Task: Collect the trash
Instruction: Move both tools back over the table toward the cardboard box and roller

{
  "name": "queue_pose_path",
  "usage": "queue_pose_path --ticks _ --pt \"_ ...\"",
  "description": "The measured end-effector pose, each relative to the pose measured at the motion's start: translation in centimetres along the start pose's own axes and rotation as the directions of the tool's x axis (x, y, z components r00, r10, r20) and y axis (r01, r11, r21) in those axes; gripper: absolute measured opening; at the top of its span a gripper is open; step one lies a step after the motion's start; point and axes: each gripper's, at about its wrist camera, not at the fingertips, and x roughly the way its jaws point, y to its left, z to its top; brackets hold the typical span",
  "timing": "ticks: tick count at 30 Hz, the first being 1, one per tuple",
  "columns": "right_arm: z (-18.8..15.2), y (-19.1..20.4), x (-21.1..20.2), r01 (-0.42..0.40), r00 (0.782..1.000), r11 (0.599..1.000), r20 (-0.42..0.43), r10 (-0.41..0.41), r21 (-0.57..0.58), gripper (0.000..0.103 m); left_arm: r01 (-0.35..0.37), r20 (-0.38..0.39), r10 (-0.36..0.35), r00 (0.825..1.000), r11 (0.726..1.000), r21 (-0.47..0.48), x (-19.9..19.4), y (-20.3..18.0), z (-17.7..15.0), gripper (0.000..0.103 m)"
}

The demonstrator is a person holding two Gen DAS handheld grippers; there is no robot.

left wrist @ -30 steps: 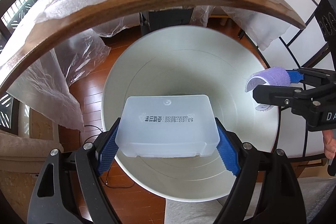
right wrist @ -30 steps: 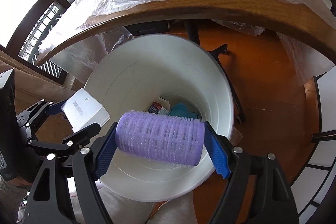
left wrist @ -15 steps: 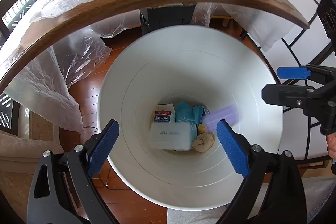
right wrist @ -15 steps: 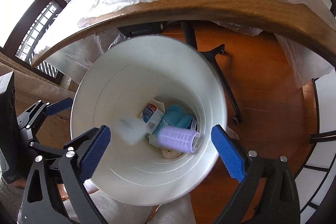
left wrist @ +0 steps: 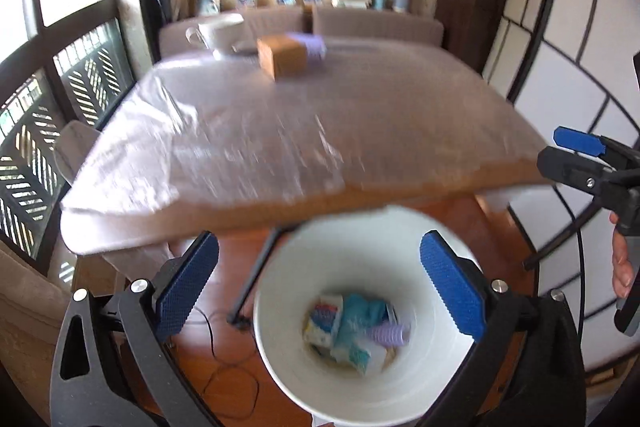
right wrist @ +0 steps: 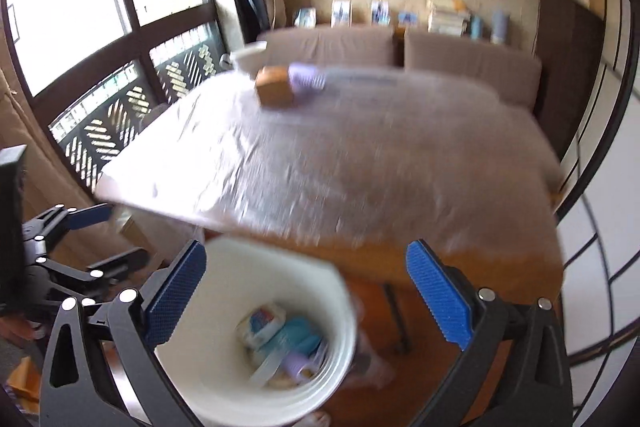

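Jaws on your left gripper (left wrist: 318,283) and right gripper (right wrist: 306,293) have just been opening and stand wide with nothing between them. Below, the purple roller (left wrist: 387,334) lies among trash in the white bin (left wrist: 436,379), beside the table (left wrist: 280,131).

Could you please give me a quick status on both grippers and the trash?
Left gripper and right gripper open, empty, jaws just opened. Purple roller and other trash in white bin. Brown box left on table. Nothing blocking.
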Motion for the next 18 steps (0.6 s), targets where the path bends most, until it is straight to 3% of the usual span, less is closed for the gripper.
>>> queue_pose_path --ticks 4,8,11,18 --pt "3.6 -0.5 1.9 0.048 0.998 0.998 0.030 -0.047 -0.032 0.099 0.001 0.048 0.000 0.999 1.000 -0.029 0.7 2.0 3.6 0.101" --pt "6.8 -0.6 4.3 0.108 0.994 0.991 0.023 -0.107 -0.078 0.099 -0.023 0.028 0.024 0.999 0.999 -0.040 3.5 3.8 6.9 0.101" --pt "8.7 -0.6 6.4 0.131 0.991 0.985 0.020 -0.130 -0.113 0.099 0.012 0.018 -0.011 1.000 0.998 -0.058 5.7 4.7 9.2 0.101" --pt "11.8 -2.3 11.8 0.085 0.995 0.983 -0.033 -0.092 -0.165 0.099 0.008 -0.017 -0.009 1.000 0.998 -0.056 11.1 4.0 13.3 0.101"
